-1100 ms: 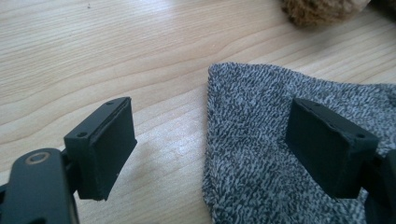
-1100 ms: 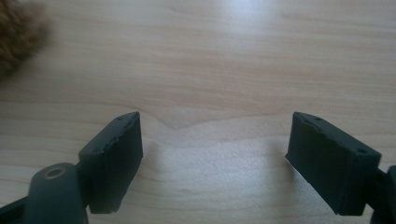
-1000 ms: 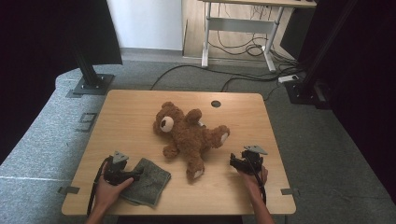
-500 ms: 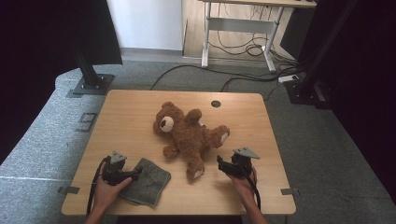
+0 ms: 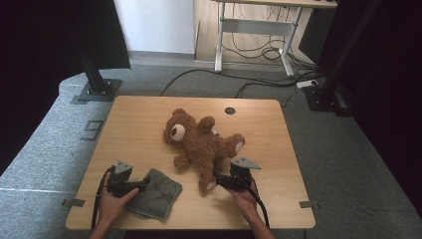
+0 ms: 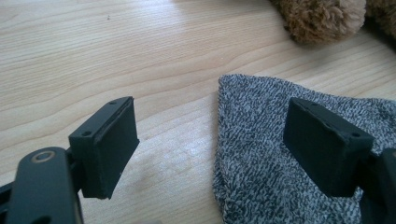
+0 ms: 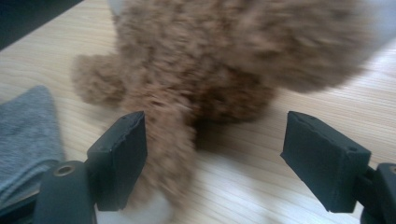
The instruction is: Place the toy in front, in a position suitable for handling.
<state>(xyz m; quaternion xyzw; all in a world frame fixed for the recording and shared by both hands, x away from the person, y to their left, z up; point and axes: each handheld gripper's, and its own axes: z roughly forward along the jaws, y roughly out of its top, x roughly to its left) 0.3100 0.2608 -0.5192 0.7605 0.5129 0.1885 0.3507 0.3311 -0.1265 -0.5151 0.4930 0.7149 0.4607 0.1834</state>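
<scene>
A brown teddy bear (image 5: 201, 144) lies on its back in the middle of the wooden table (image 5: 139, 124). A grey knitted cloth (image 5: 157, 193) lies at the front left. My left gripper (image 5: 144, 183) rests at the cloth's left edge. In the left gripper view it (image 6: 210, 140) is open, with one jaw over the cloth (image 6: 261, 154) and the other over bare wood. My right gripper (image 5: 219, 180) is open at the bear's lower leg. In the right gripper view the furry leg (image 7: 168, 154) sits just inside the left jaw of that gripper (image 7: 215, 154), touching nothing I can confirm.
A round cable hole (image 5: 230, 110) sits near the table's far edge. Black stand bases (image 5: 97, 89) and cables (image 5: 259, 82) lie on the grey floor beyond. The cloth (image 7: 23, 126) appears at the left of the right gripper view.
My right gripper has slid left across the table's front, from off to the right up to the bear's lower leg. The left gripper and the cloth have stayed put.
</scene>
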